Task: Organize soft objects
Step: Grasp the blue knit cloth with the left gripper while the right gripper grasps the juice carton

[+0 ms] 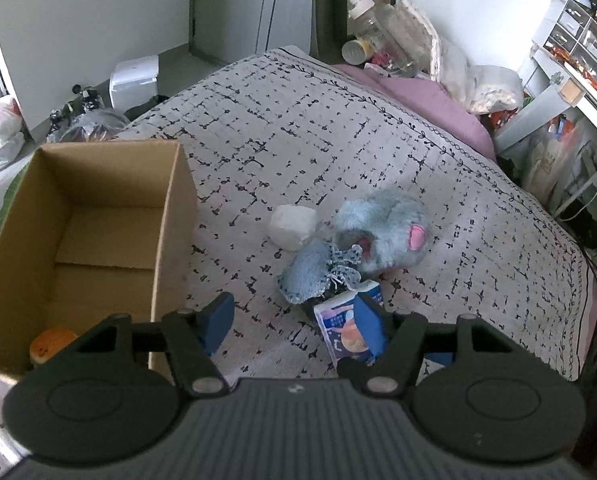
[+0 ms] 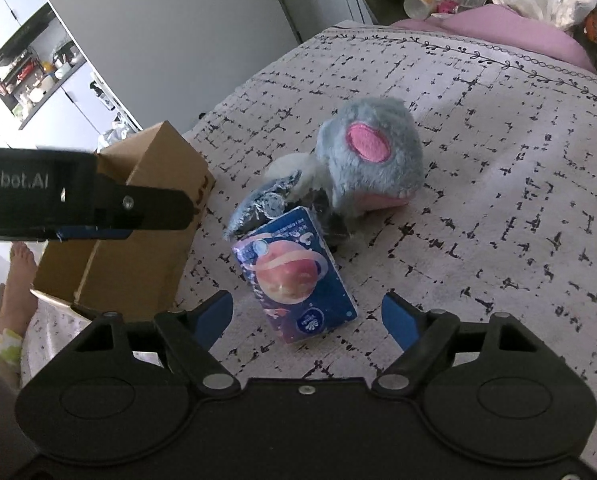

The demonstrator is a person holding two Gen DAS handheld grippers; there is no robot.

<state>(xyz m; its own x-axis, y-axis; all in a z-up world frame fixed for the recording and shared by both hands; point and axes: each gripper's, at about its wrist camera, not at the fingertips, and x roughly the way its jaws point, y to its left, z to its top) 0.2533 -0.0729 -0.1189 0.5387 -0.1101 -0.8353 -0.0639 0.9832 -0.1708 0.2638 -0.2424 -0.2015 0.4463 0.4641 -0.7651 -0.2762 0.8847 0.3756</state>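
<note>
Right tool [image 2: 308, 314] (jaws apart) over tissue pack [image 2: 294, 274]

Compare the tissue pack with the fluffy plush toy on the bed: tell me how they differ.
The tissue pack is a flat-sided block with a glossy blue printed wrapper showing a planet; the plush toy is rounded, furry and grey-blue with pink patches. The tissue pack is the smaller and lies nearer both tools; the plush toy sits behind it. Both rest on the patterned bedspread, outside the cardboard box, and neither is gripped.
</note>
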